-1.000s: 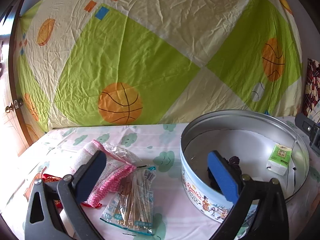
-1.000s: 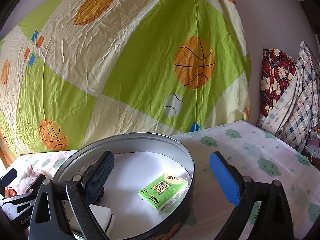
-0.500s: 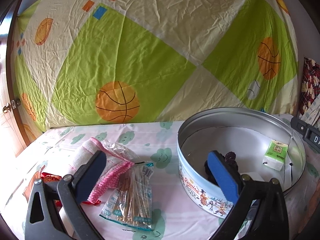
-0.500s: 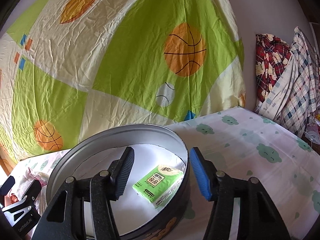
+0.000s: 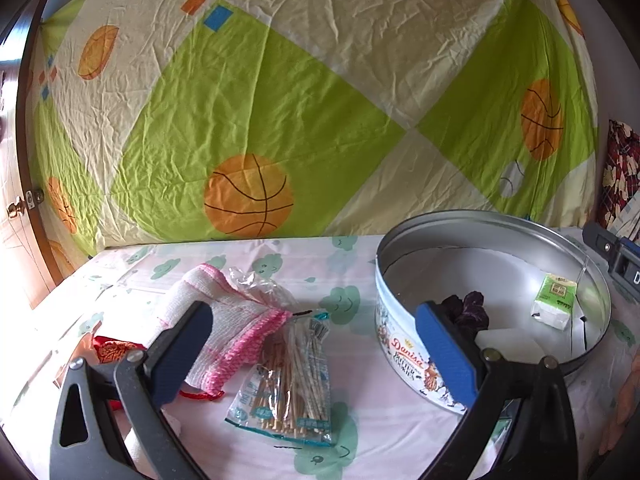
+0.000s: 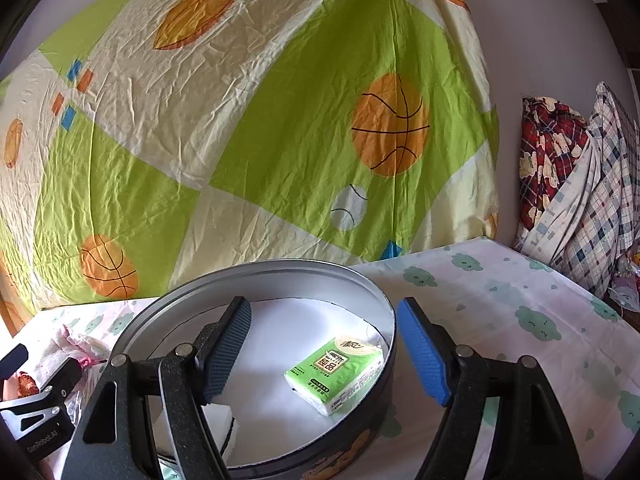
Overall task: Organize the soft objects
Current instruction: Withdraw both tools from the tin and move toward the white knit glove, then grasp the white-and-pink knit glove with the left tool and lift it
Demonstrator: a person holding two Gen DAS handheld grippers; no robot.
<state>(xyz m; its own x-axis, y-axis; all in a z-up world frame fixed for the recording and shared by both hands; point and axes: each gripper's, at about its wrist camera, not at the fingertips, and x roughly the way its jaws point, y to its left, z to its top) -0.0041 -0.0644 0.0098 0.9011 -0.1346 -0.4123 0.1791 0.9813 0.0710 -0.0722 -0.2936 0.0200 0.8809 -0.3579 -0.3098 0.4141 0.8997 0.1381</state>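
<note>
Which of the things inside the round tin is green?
The tissue pack is the green one, lying by the cookie tin's right wall. The scrunchie is dark purple, and the sponge is white.

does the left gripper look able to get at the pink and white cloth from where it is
Probably yes. The left gripper is open and empty, and the pink and white cloth lies uncovered on the bed just ahead by its left finger; only the packet of sticks lies beside it.
</note>
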